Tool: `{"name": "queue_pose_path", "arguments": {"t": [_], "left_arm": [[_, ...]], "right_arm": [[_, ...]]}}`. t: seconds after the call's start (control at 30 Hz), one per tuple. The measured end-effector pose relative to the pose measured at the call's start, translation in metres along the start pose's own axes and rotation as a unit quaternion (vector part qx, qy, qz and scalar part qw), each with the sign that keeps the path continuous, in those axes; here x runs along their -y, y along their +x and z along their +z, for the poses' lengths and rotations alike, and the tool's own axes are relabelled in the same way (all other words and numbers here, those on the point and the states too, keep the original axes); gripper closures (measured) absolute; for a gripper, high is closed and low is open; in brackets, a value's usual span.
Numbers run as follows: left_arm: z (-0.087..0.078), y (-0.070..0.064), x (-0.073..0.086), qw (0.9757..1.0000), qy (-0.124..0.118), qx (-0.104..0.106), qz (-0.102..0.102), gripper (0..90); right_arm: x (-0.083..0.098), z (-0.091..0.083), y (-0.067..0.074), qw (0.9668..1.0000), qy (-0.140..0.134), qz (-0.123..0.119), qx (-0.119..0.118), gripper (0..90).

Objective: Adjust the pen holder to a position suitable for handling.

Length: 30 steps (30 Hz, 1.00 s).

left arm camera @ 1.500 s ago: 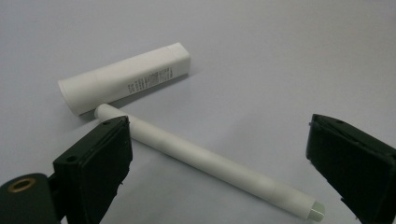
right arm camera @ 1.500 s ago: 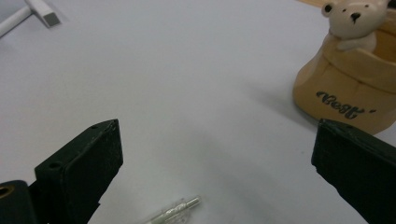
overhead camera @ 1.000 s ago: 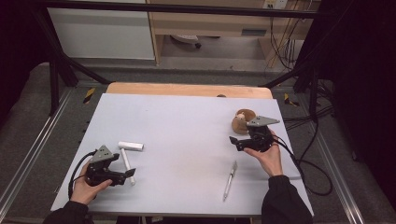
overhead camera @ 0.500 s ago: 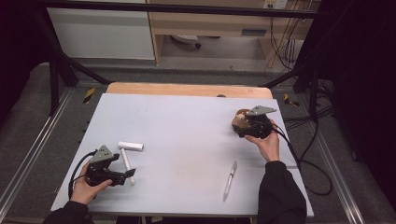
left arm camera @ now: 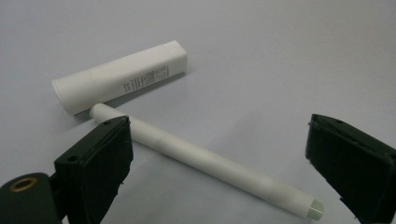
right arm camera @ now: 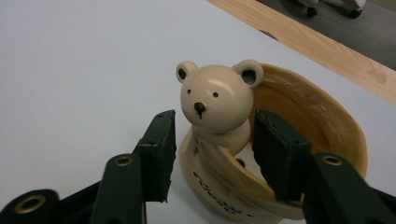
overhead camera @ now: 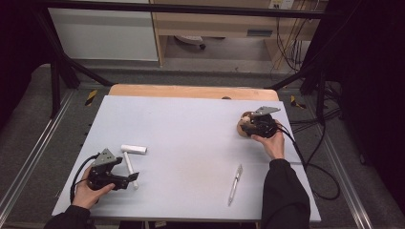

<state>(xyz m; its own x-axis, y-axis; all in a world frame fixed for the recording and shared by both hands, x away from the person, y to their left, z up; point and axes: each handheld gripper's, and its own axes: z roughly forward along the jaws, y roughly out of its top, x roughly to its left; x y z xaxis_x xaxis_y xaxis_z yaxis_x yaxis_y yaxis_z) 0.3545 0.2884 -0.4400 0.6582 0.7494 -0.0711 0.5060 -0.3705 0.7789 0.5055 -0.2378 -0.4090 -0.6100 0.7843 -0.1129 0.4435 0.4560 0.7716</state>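
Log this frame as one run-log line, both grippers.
left gripper: open, astride white pen | right gripper: jaws just closing around bear figurine, pads not clearly pressing | silver pen: untouched

Even overhead light falls on the pale bench [overhead camera: 191, 129], which reads bright against a dim, nearly black room at both sides of the high view. That view is soft and grainy, with small things poorly resolved. Both claw views are sharper. The white tube [left arm camera: 121, 77] and white pen [left arm camera: 205, 163] cast faint, short shadows. The bear figure [right arm camera: 217, 105] shows gentle sheen without glare. Near jaws at the bottom edges look slightly blurred and dark
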Motion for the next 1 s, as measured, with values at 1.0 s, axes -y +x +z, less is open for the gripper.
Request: {"name": "queue_pose_path", "arguments": {"t": [1.0], "left_arm": [[0.0, 0.0, 0.0, 1.0, -0.001, -0.001, 0.002, 8.0]], "right_arm": [[-0.017, -0.02, 0.018, 0.9993, 0.007, -0.028, -0.022, 66.4]]}}
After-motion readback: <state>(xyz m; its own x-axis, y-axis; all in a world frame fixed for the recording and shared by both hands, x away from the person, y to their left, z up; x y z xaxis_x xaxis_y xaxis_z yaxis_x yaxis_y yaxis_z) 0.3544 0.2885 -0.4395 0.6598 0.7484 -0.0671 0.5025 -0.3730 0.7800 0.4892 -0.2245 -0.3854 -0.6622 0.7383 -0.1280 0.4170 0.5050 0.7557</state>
